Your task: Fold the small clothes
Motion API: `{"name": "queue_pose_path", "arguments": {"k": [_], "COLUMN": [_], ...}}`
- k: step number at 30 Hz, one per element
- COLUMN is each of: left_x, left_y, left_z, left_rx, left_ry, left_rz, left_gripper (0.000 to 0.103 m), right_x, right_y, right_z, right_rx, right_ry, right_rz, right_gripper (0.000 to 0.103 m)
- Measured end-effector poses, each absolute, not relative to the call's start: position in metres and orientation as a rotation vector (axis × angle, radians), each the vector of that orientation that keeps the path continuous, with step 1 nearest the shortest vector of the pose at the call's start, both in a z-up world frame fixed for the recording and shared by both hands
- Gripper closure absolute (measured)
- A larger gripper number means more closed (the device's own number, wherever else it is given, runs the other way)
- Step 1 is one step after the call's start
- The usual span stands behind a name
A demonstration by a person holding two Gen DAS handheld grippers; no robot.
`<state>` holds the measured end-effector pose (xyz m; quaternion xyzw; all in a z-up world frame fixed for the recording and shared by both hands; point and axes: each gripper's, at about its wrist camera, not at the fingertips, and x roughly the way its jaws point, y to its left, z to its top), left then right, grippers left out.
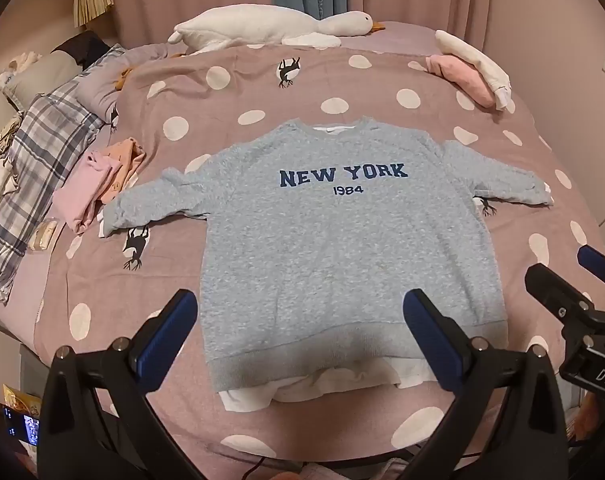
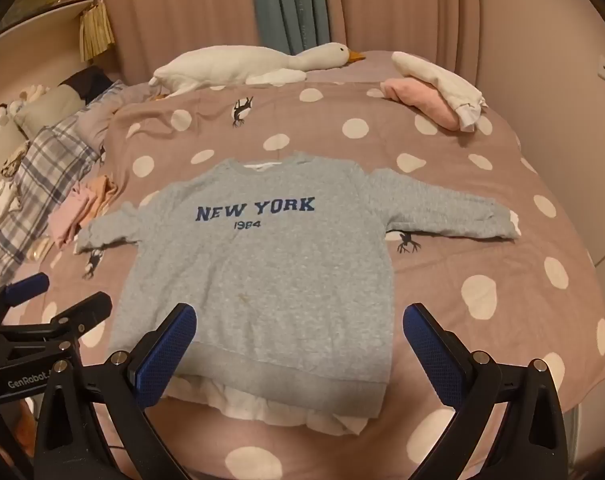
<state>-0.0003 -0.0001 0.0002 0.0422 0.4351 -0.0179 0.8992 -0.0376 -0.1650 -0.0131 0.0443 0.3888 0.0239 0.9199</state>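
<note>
Left wrist view — sweatshirt (image 1: 342, 240) flat on bedspread (image 1: 522, 152), both grippers' jaws released, empty.

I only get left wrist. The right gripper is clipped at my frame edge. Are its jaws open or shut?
Observer: Open. The right gripper has its jaws spread wide with nothing between them, pointing at the hem of the grey sweatshirt.
Operator: My own jaw blocks the hem's right end. Is it flat?
Observer: Yes, that corner lies flat, with a white lining sticking out below it.
</note>
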Motion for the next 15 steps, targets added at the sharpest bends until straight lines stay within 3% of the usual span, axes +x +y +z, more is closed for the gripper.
{"name": "queue_pose_path", "arguments": {"k": [15], "left_x": [0.0023], "left_y": [-0.0003], "left_z": [0.0018], "left_rx": [0.079], "left_ry": [0.915], "left_rz": [-0.057], "left_gripper": [0.000], "right_x": [-0.0378], "right_y": [-0.1661], "right_z": [-0.0173], "right_rx": [0.090], "right_ry": [0.802], "right_rz": [0.046], "right_gripper": [0.001]}}
